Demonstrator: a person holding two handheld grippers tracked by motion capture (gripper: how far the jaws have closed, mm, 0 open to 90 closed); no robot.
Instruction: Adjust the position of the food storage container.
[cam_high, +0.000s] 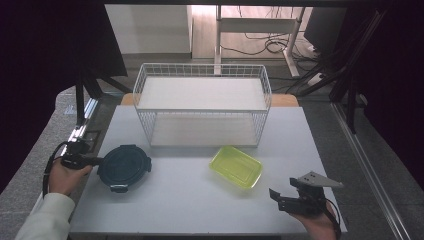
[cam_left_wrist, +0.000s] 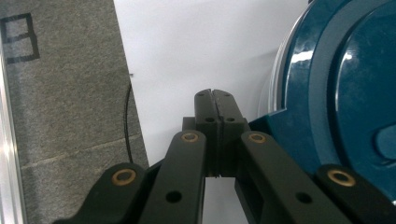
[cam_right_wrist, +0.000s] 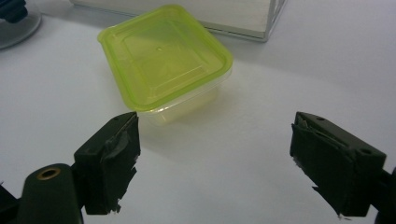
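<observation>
My left gripper (cam_left_wrist: 213, 93) rests pressed closed beside the round container's (cam_high: 124, 167) rim; my right gripper (cam_right_wrist: 215, 163) gapes wide, empty, near the green container (cam_right_wrist: 164, 56) on open tabletop (cam_high: 190, 200).

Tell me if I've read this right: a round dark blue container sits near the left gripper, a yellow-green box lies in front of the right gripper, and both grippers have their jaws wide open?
Not quite. The left gripper is shut, jaws pressed together in the left gripper view. The right gripper is open. The rest holds: the round dark blue container beside the left, the yellow-green box ahead of the right.
</observation>
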